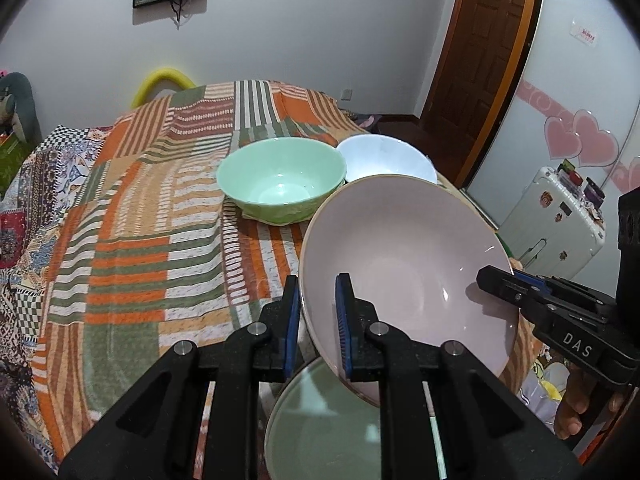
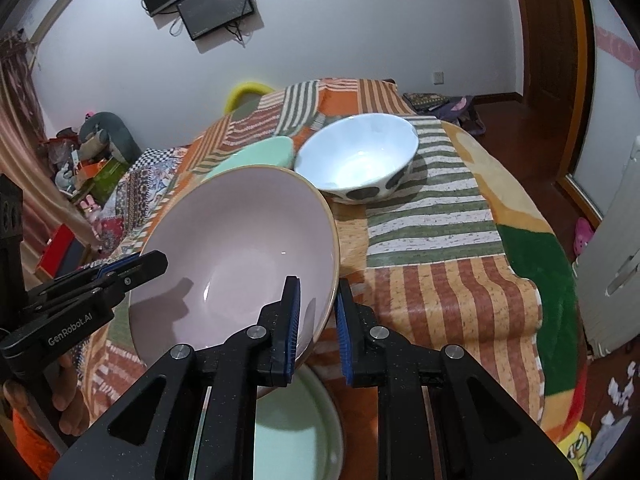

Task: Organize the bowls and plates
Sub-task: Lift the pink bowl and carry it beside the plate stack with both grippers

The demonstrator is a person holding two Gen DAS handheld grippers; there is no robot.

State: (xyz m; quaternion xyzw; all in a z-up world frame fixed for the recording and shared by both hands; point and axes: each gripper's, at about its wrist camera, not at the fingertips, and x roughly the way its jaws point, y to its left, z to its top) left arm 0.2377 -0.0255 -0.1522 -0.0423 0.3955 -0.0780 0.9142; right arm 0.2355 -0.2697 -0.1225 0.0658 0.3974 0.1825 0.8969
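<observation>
Pink bowl [image 1: 404, 256] is off the striped blanket [image 1: 132, 240] and tilted, and you have it pinched from both sides: your left tongs [image 1: 318, 320] clamp the rim nearest that camera, one blue pad inside the bowl and one outside, while your right tongs [image 2: 318, 320] clamp the opposite rim the same way. Each camera also catches the other tool reaching in from the side, its tip biting the bowl's edge. Directly under the raised bowl lies a pale green plate [image 2: 296, 436], flat on the blanket and partly hidden by your tongs. Farther back on the blanket, a mint green bowl [image 1: 280, 180] stands upright, and just beside it, on its right as the left camera sees it, a white bowl [image 2: 356, 156] with dark spots on its outside also stands upright. The two bowls look close enough to touch, though you cannot tell for sure. A dark screen [image 2: 216, 4] hangs on the far wall, and a brown wooden door [image 1: 484, 32] stands to the right.
</observation>
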